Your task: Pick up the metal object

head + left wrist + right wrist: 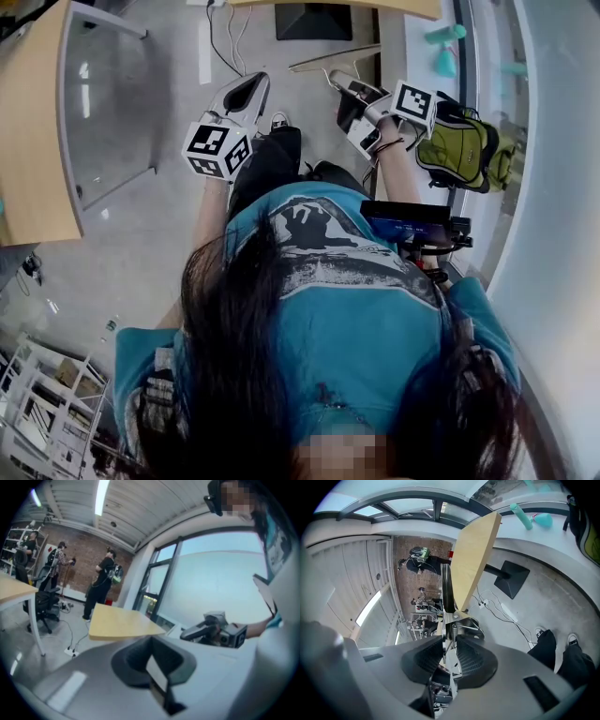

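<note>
**Me:** One wide floor (141,216) under both tools, and a counter (476,555) out ahead of my right hand.

**Desk:** Where's the metal (453,629)?

**Me:** It's in my right tool (451,645). The jaws stand partly open, with the pads pinching it from both sides, and it's held up clear of the floor.

**Desk:** And the left tool (151,641)?

**Me:** It's closed, with nothing in it. It sits beside the right tool and apart from it.

**Desk:** How does the piece lie?

**Me:** It lies lengthwise, straight out ahead of the jaws. The spring end is at the pads and the thin end points away from me, toward the counter's edge. I'd call the pick done. Whatever I do next, that leading tip would reach anything first, so the right hand steers and the left stays out of the way.
</note>
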{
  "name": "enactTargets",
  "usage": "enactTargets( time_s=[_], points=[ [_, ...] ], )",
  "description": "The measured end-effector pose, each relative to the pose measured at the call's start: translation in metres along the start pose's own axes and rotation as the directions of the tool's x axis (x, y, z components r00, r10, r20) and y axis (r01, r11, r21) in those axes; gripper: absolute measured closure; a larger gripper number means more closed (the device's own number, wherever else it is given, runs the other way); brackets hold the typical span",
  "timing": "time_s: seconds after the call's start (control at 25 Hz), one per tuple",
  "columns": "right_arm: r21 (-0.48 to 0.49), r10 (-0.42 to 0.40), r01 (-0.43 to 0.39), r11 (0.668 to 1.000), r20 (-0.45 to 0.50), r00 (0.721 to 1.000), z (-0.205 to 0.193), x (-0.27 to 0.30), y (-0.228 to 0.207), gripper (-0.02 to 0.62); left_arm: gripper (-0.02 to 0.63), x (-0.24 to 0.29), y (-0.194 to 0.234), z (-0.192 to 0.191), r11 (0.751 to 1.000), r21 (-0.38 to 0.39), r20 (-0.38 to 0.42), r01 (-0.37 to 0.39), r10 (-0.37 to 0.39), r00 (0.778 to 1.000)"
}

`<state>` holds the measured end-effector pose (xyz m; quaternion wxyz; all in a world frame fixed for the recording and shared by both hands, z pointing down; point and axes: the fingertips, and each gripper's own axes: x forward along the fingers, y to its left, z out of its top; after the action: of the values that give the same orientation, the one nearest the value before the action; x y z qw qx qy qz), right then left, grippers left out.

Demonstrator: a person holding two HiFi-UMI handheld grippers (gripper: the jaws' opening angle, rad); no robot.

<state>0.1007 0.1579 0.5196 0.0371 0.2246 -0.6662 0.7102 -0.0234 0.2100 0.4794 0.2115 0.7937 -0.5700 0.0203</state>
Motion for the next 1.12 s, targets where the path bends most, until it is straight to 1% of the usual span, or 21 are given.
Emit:
enactTargets(
  time_s=[0.16,0.36,0.44,0.6,0.64,0.72,0.8,1.12],
  points=[
    [-0.002,0.016,-0.016,1.0,-0.013,1.0,-0.017,-0.033,-0.009,0.505,0.603,-0.015,-0.033,-0.003,1.0,0.005,0.015,-0.027,0.026,1.0],
    [-0.015,0.036,-0.036,0.999,-0.032,0.999,-0.04,-0.08,-0.025,0.505,0.603,-0.03,-0.083,-0.022,0.999,0.023,0.023,-0.046,0.045,0.999],
    [-0.022,0.04,-0.041,0.999,-0.041,0.998,-0.056,-0.108,-0.034,0.505,0.603,-0.04,-0.114,-0.033,0.998,0.031,0.026,-0.049,0.048,0.998],
    [-0.019,0.068,-0.069,0.997,-0.047,0.997,-0.095,-0.182,-0.061,0.505,0.603,-0.066,-0.196,-0.065,0.998,0.051,0.035,-0.047,0.045,0.998],
    [-0.028,0.074,-0.075,0.997,-0.05,0.996,-0.1,-0.192,-0.065,0.505,0.603,-0.07,-0.208,-0.071,0.997,0.056,0.039,-0.049,0.047,0.998],
    [-0.042,0.085,-0.088,0.995,-0.059,0.995,-0.104,-0.2,-0.069,0.505,0.603,-0.074,-0.218,-0.077,0.996,0.064,0.046,-0.058,0.055,0.997],
    [-0.049,0.091,-0.095,0.994,-0.065,0.994,-0.104,-0.199,-0.069,0.505,0.603,-0.074,-0.216,-0.079,0.996,0.064,0.052,-0.065,0.062,0.997],
    [-0.078,0.064,-0.07,0.994,-0.079,0.995,-0.106,-0.196,-0.069,0.505,0.603,-0.078,-0.21,-0.084,0.996,0.046,0.059,-0.078,0.075,0.995]
  ],
)
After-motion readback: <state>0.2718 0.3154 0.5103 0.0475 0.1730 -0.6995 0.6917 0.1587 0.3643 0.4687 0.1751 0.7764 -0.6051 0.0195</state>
